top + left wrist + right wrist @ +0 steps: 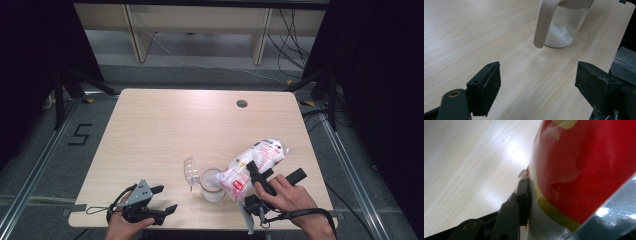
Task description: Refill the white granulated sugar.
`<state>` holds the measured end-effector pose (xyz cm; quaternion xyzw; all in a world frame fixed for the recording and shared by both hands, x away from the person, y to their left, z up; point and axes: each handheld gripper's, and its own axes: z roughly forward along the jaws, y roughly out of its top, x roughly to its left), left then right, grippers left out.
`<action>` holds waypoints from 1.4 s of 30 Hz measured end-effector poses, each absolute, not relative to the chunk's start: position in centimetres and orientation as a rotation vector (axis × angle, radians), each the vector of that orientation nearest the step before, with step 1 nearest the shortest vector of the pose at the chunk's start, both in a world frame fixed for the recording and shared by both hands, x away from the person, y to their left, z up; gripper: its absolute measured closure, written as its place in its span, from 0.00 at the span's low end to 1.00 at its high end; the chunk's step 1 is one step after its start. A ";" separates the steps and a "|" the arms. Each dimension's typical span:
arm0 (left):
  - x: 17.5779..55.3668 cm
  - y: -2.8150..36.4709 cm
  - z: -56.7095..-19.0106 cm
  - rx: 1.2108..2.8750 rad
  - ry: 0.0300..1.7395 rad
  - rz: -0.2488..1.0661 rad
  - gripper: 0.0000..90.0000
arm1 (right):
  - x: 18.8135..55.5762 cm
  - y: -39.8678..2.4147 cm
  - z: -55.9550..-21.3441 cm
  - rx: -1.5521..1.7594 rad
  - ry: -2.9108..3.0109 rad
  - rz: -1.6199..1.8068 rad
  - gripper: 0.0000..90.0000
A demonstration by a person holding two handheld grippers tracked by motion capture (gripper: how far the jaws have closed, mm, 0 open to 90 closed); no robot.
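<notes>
My left gripper [166,200] sits at the near-left of the surface [165,125], jaws wide apart, nothing between them. Right of it a clear lid [190,171] lies beside the glass jar [212,186], which has white powder in the bottom. My right gripper [252,184] is clamped on a plastic bag [255,162], tilted with its lower end over the jar mouth.

Bright overhead light, dark surroundings
</notes>
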<state>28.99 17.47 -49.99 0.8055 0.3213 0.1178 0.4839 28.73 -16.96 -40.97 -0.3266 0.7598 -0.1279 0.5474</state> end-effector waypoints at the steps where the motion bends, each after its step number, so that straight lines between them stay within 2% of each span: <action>1: 28.9 17.4 -50.0 1.954 0.800 0.278 0.22 | 28.7 -16.9 -41.0 -0.767 1.815 -0.306 0.78; 42: 28.9 17.4 -50.0 1.952 0.802 0.278 0.22 | 28.6 -17.2 -41.1 -0.707 1.848 -0.257 0.79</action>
